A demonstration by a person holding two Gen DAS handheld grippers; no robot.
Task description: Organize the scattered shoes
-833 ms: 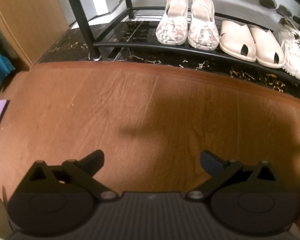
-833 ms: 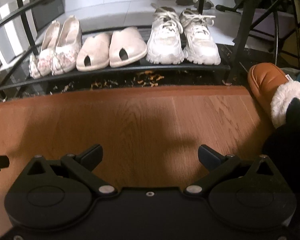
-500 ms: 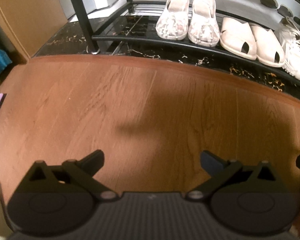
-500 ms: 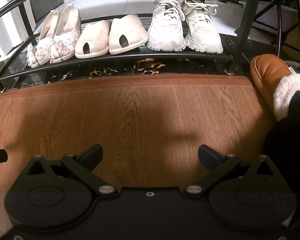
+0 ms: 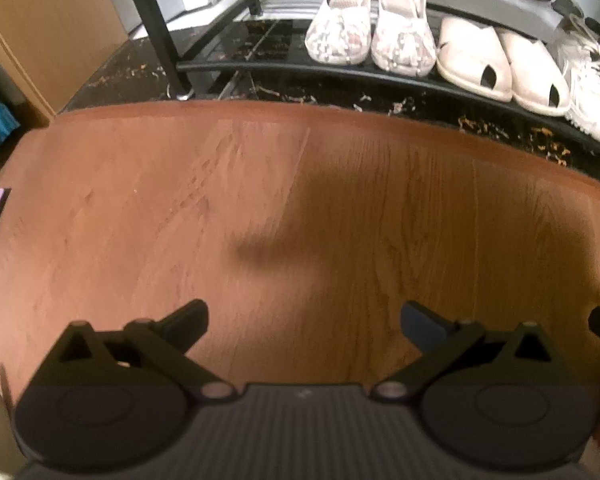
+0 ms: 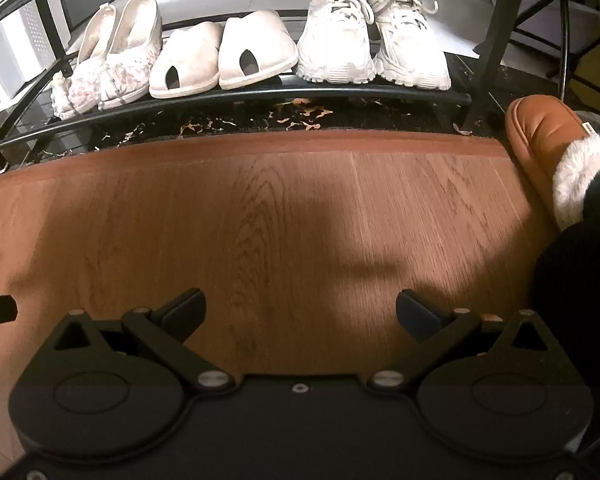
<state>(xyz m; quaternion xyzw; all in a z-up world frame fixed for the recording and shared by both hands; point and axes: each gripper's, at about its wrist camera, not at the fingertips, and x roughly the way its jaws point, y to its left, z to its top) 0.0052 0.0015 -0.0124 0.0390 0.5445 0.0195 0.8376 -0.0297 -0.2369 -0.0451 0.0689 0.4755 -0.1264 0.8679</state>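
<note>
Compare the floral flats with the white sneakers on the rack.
The floral flats are low, laceless and patterned; the white sneakers are bulkier, laced, plain white with chunky soles. The flats sit at the shelf's left end, the sneakers at its right. Both pairs stand side by side, toes forward, on the rack.

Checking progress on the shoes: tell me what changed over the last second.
Both cameras have drifted, so the rack sits higher in each view. Left gripper and right gripper stay open and empty. The three shoe pairs remain on the shelf, the slippered foot unmoved.
</note>
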